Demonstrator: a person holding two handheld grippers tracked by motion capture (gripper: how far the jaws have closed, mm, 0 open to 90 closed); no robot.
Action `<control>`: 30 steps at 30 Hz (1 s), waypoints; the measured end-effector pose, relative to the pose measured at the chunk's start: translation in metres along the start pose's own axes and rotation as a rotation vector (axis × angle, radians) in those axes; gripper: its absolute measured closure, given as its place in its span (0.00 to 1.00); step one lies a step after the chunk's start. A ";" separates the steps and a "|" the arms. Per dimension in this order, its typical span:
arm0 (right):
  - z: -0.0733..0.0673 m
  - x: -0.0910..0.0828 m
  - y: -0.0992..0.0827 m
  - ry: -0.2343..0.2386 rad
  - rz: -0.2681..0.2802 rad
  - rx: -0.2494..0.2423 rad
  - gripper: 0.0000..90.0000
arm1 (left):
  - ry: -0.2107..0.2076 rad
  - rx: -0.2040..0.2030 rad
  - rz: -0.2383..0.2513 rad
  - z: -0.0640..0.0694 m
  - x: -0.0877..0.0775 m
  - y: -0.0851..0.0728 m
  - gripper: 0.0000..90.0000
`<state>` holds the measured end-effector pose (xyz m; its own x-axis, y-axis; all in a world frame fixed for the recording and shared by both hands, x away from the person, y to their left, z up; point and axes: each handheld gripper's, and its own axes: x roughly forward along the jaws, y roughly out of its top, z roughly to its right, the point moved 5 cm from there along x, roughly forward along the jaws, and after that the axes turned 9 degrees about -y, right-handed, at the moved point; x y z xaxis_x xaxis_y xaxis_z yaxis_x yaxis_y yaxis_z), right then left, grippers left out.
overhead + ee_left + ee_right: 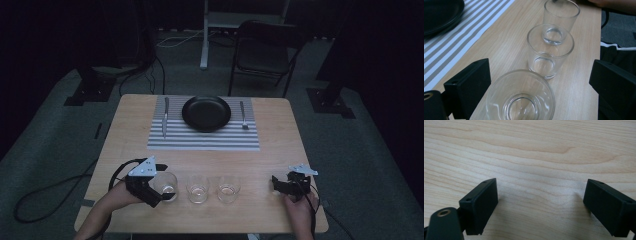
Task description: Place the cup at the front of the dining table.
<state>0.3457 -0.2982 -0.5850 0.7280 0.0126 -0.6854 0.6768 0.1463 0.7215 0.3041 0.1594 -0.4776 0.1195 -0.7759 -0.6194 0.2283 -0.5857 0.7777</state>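
Nearest the camera, the left gripper (pixel 162 192) stands with its jaws spread wide to either side of the nearest glass (pixel 520 96), the left end of a row of three along the table's (pixel 280 150) near edge; the pads look clear of the glass wall, so nothing is grasped yet. The table setting beyond looks partly laid: a striped placemat (pixel 203 137) carries a black plate (pixel 206 113), a knife (pixel 165 117) at its left and a fork (pixel 243 116) at its right. No glass stands there, so that step seems left. The middle glass (pixel 550 51) and the far glass (pixel 561 17) wait untouched. The right gripper (pixel 280 184) rests released over bare wood.
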 end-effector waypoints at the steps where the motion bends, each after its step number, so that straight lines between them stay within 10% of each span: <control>1: 0.000 0.000 0.000 0.000 0.000 0.001 0.13 | -0.007 0.000 -0.004 0.000 0.001 0.001 0.05; 30: 0.000 0.000 0.000 0.000 0.000 0.000 0.13 | -0.062 0.038 -0.047 0.003 0.036 0.027 0.05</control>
<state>0.3458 -0.2982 -0.5850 0.7281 0.0129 -0.6853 0.6766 0.1461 0.7217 0.3122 0.1151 -0.4780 0.0497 -0.7598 -0.6483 0.1955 -0.6292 0.7523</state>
